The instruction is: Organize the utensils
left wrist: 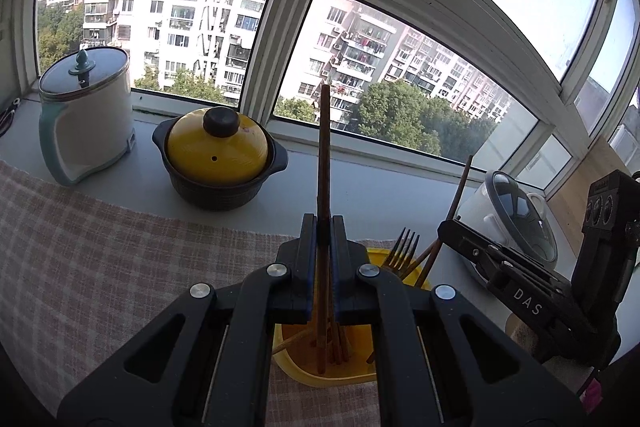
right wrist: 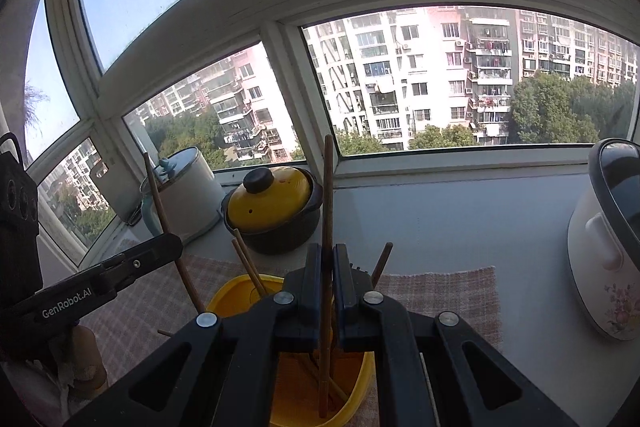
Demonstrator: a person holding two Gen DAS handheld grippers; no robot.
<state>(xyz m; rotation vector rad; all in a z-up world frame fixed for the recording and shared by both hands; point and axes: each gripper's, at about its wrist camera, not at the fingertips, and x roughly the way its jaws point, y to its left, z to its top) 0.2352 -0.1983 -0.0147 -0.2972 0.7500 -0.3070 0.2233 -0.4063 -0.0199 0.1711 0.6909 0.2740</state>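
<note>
Chopsticks: two brown sticks, one in each tool; the left-held chopstick (left wrist: 324, 147) stands upright, its lower end down in the yellow container (left wrist: 356, 363), and the right-held chopstick (right wrist: 328, 195) stands likewise inside the same tub (right wrist: 232, 299).
Left gripper (left wrist: 323, 267): clenched on its stick, blue-lined jaws pressed against both sides, directly above the container.
Right gripper (right wrist: 327, 291): clamped on its stick, poised over the tub's opening.
Container contents: more loose chopsticks leaning at angles, plus a metal fork (left wrist: 402, 247) with tines up at the far rim.
Surface: container sits on a checked cloth (left wrist: 100, 259) spread on a pale sill.
Background: yellow-lidded dark casserole (left wrist: 219, 159), white kettle (left wrist: 86, 115), white rice cooker (right wrist: 604, 239), and window (right wrist: 460, 75) overlooking apartment blocks.
</note>
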